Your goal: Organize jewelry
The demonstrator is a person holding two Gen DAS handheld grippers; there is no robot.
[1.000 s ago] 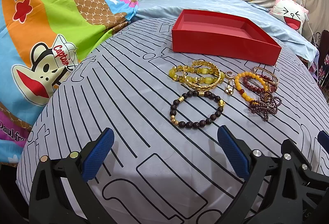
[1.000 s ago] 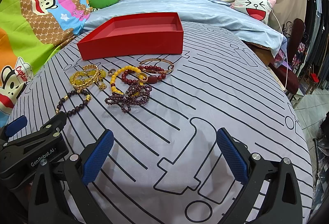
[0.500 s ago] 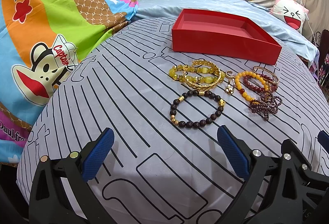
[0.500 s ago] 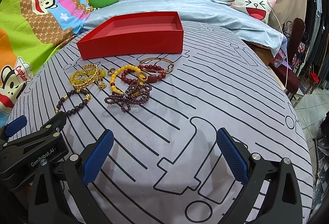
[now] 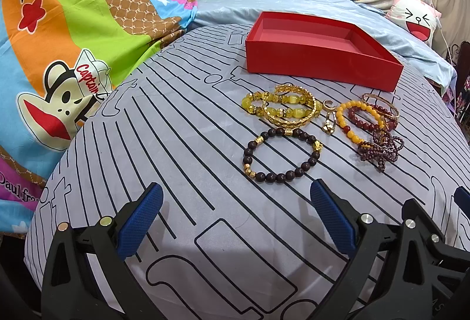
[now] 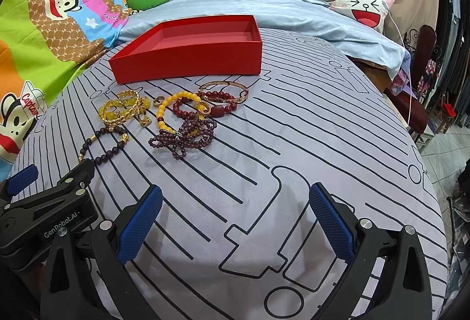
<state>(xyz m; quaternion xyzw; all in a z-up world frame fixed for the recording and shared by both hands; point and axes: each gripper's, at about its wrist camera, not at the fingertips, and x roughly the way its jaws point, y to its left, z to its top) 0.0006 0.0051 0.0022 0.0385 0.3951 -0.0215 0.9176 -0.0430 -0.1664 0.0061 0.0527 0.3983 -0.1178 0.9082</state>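
An empty red box (image 5: 320, 61) (image 6: 188, 61) stands on the striped grey cloth. In front of it lie a dark bead bracelet (image 5: 280, 154) (image 6: 101, 144), yellow and gold bracelets (image 5: 282, 110) (image 6: 122, 108), a small gold ring (image 5: 329, 121), a yellow bead bracelet (image 5: 351, 120) (image 6: 176, 102), red beads with a gold bangle (image 6: 223, 95) and a purple bead tangle (image 5: 380, 148) (image 6: 183, 136). My left gripper (image 5: 235, 217) is open and empty, short of the dark bracelet. My right gripper (image 6: 235, 220) is open and empty, nearer than the purple tangle.
A cartoon monkey blanket (image 5: 73, 41) lies to the left, a light blue sheet (image 6: 293, 17) and a white face pillow (image 6: 364, 6) behind the box. The bed edge drops off at the right by a dark chair (image 6: 417, 102). The left gripper's body (image 6: 44, 208) shows at the right view's lower left.
Both grippers have crept slightly forward toward the jewelry. Both stay open. The jewelry has not moved.
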